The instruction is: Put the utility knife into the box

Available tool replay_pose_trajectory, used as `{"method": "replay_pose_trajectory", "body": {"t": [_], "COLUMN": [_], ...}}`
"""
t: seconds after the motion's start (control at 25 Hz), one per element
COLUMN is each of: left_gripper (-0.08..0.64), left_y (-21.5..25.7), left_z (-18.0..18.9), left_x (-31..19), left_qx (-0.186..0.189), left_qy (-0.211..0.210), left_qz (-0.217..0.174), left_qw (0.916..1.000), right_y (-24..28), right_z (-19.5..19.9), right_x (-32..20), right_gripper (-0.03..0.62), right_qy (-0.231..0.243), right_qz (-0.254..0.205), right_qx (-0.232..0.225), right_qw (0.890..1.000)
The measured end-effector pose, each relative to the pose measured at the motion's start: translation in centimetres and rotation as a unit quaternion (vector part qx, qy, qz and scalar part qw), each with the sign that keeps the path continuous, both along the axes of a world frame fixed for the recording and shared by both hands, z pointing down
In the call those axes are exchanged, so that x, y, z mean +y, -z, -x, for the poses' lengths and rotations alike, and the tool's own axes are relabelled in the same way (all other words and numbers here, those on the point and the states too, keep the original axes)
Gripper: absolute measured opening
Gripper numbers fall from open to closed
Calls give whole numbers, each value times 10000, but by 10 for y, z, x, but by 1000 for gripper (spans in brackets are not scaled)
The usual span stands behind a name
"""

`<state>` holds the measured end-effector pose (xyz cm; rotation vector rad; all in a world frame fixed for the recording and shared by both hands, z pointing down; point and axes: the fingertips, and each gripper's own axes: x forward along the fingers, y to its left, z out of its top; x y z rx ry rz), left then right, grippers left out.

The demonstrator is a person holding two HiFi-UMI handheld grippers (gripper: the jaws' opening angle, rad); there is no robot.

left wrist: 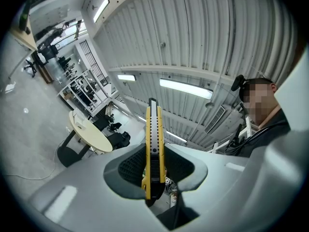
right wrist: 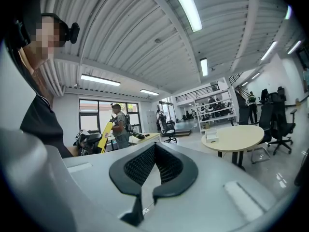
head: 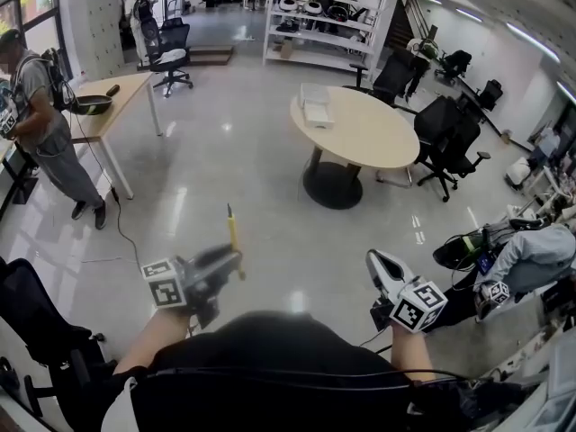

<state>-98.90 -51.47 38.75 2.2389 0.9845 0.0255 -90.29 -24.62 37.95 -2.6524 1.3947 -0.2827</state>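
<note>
A: Where is the utility knife [head: 234, 234]?

B: It is in the left gripper [head: 227, 261], at about 7 o'clock from the middle of the head view, in the air above the floor [head: 225, 165]. In the left gripper view the jaws stand about half apart and press on the yellow knife handle from both sides. The knife points to 12 o'clock there.

A: And the other one?

B: The right gripper [head: 378, 265] is at 5 o'clock. Its jaws are closed, tips together, with nothing between them.

A: Do you see the box?

B: A white box [head: 317, 112] lies on the round table [head: 369, 142] at 1 o'clock, well apart from both grippers.
</note>
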Motion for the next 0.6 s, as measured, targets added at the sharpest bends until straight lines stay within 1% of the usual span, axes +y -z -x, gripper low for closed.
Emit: {"method": "replay_pose_trajectory", "body": {"t": [0.12, 0.4, 0.6], "left_gripper": [109, 110, 110], "left_y": [-2, -13, -19], "left_z": [2, 8, -3], "left_x": [-15, -56, -71], "left_qx": [-20, -80, -153], "left_qy": [23, -33, -148], "left_qz": [-7, -84, 17], "left_qw": [10000, 9999, 9998], "right_y": [-2, -6, -9], "right_z": [1, 5, 5], "right_x": [-11, -37, -47], "right_gripper": [14, 14, 14], "right_qy": [-36, -295, -436], "right_qz": [45, 172, 270], "right_qx": [-23, -78, -150], "right_qw": [10000, 9994, 9986]}}
